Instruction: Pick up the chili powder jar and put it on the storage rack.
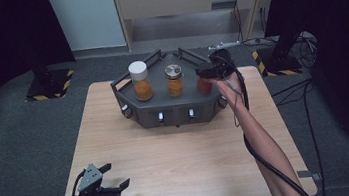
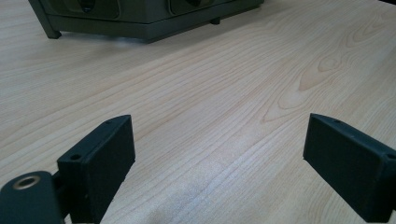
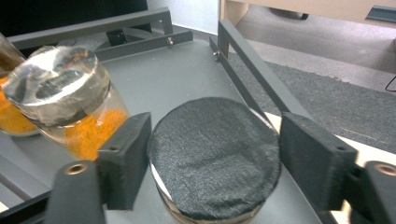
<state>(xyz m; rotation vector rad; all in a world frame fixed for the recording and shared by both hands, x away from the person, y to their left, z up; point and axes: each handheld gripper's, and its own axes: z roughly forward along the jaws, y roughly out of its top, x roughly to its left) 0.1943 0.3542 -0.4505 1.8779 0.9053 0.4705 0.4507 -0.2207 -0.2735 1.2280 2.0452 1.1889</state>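
A dark grey tray [image 1: 164,113] at the table's far side holds three jars of orange powder: one with a white lid [image 1: 140,81], one with a metal lid [image 1: 174,80] and one at the right [image 1: 204,86]. My right gripper [image 1: 205,73] hangs over that right jar. In the right gripper view its jaws [image 3: 215,154] stand apart on either side of the jar's round black lid [image 3: 215,168], close to its rim, with no clear squeeze. The metal-lidded jar [image 3: 60,93] stands just to the left. My left gripper [image 1: 116,174] rests low near the table's front left corner, open [image 2: 219,154] and holding nothing.
The tray has raised rails [image 3: 252,70] along its back and sides and small knobs on its front face [image 1: 160,116]. Bare wooden tabletop [image 2: 210,84] lies between the tray and my left gripper. Black cables trail along the right forearm [image 1: 263,142].
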